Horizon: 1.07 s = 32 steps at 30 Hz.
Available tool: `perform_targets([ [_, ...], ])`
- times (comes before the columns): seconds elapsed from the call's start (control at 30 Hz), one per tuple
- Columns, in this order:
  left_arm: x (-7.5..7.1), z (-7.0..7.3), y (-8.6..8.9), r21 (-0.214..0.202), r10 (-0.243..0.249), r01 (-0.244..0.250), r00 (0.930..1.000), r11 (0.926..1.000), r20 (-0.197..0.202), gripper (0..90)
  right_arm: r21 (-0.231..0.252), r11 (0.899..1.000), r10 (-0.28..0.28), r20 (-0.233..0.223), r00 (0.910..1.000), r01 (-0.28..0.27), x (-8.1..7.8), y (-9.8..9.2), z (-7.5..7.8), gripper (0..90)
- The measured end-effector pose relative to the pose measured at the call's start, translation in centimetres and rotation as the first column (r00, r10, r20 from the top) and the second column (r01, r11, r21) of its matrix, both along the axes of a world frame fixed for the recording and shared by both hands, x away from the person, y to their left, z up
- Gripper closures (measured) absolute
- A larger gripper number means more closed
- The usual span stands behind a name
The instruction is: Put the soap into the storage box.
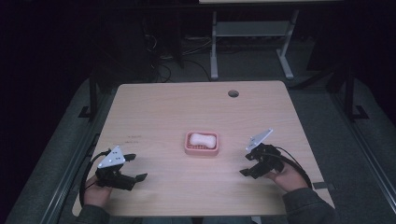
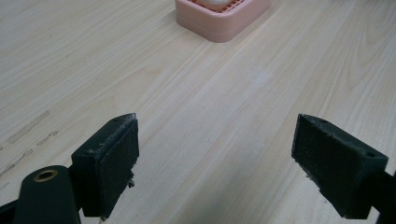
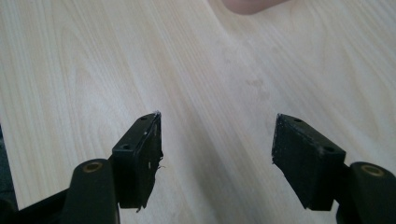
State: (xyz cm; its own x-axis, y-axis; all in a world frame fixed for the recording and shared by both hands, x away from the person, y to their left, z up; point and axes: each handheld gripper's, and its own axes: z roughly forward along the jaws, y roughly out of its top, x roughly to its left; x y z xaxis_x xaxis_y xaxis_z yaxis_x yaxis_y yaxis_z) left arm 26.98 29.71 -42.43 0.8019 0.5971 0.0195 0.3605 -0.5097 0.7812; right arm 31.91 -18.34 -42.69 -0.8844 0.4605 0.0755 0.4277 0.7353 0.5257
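A pink soap dish (image 1: 201, 143) sits at the middle of the wooden table, with a pale bar of soap (image 1: 202, 138) lying in it. In the left gripper view the pink dish (image 2: 219, 18) is at the top edge, ahead of the jaws. My left gripper (image 1: 134, 167) rests low at the table's front left, open, nothing between its jaws (image 2: 215, 163). My right gripper (image 1: 248, 165) is at the front right, to the right of the dish, open and empty (image 3: 217, 154). A sliver of the pink dish (image 3: 247, 5) shows at the top of the right gripper view.
The light wooden table (image 1: 154, 112) has a round cable hole (image 1: 233, 93) at its back right. Behind it stand a white desk frame (image 1: 252, 42) and cables on a dark floor. Faint marks lie on the tabletop left of the dish (image 1: 133, 136).
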Motion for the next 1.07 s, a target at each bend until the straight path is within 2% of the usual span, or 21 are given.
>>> perform_targets([
  [0.5,0.0,0.0,-0.1,0.01,-0.004,0.004,1.0,0.9999,-0.003,14.8,0.041,0.996,-0.079,0.005,0.9969,0.079,-3.5,-2.6,-1.4,32.4],
  [0.7,0.0,0.0,-0.1,0.01,-0.005,0.005,1.0,0.9999,-0.002,14.8,0.063,0.992,-0.109,0.004,0.9941,0.108,-4.2,-3.8,-1.8,31.9],
  [1.07,0.0,0.0,-0.2,-0.001,-0.004,0.004,1.0,1.0,-0.002,14.8,0.081,0.986,-0.149,0.029,0.9885,0.146,-5.9,-4.6,-1.9,26.5],
])
